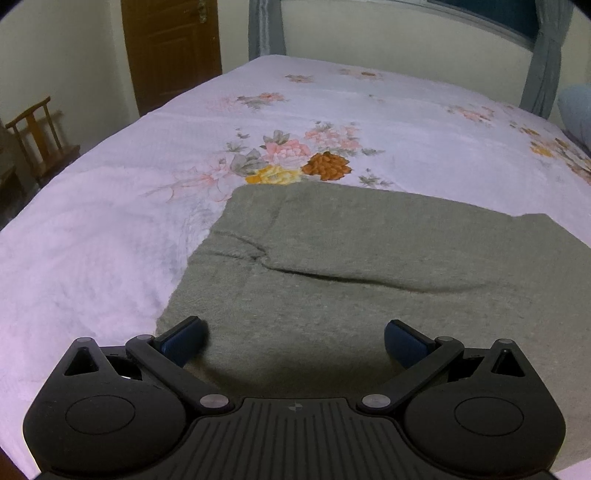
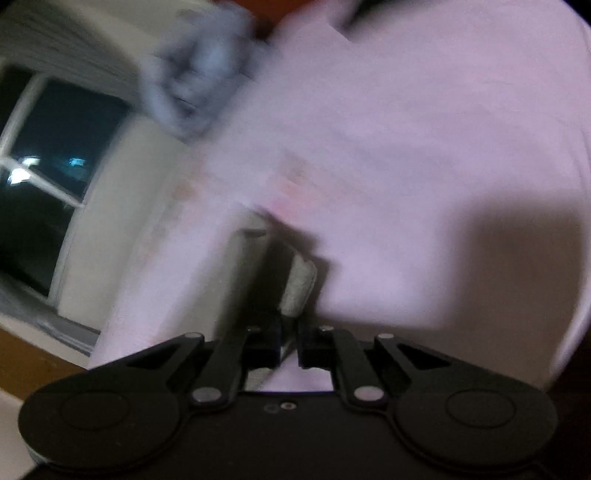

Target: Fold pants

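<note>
Indoors, floral bedspread [image 1: 332,110] beneath grey pants [image 1: 369,258].

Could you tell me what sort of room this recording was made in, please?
Most likely a bedroom: a bed under a floral white cover fills the view, with grey-green pants laid on it, a wooden door behind and a curtained window.

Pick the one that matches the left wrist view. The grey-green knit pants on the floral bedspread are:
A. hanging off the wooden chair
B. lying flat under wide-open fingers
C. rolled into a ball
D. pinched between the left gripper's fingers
B: the grey-green knit pants lie spread on the floral bedspread, with the left gripper fingers far apart above them.
</note>
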{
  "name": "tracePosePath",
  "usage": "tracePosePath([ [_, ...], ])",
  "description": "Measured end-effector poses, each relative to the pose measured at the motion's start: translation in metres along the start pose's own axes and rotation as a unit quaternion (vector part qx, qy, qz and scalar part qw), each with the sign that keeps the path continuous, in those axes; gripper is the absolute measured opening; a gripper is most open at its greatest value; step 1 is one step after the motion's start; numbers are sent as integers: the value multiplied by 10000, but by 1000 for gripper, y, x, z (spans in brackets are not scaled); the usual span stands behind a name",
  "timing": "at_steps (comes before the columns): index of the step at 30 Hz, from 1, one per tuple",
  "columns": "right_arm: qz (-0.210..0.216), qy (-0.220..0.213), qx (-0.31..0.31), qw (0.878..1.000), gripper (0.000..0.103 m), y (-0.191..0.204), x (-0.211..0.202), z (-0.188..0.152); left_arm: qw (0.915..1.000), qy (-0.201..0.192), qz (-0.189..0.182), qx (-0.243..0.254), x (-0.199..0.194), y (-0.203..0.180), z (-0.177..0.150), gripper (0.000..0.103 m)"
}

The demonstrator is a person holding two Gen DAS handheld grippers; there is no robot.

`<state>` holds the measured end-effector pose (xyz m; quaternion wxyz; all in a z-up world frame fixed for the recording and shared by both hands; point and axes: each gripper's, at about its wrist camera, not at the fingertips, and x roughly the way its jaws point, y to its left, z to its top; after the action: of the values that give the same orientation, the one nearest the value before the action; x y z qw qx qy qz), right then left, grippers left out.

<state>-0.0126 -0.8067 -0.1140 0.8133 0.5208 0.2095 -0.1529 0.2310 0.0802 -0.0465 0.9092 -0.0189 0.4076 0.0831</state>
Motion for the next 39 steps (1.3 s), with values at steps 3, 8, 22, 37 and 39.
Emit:
tracePosePath([
  [3,-8,-60,-90,9999,0,5,-5,0,9998,128,114,-131,4,12,-2,103],
  [8,-634,-784,-381,9942,2,19,-41,-11,9917,421,-346,-1161,-3,55,-12,103],
  [22,1306,1844,-168,9740,12,133,47,-196,9822,-2,-473,-1817,-63,32,-64,103],
  [37,1267,2225,583,9649,12,137,86,-234,9791,-66,-1175,-1660,-77,-3,-88,103],
  [39,1345,2242,649,9630,12,140,92,-236,9799,-44,-1160,-1620,-76,-5,-90,103],
])
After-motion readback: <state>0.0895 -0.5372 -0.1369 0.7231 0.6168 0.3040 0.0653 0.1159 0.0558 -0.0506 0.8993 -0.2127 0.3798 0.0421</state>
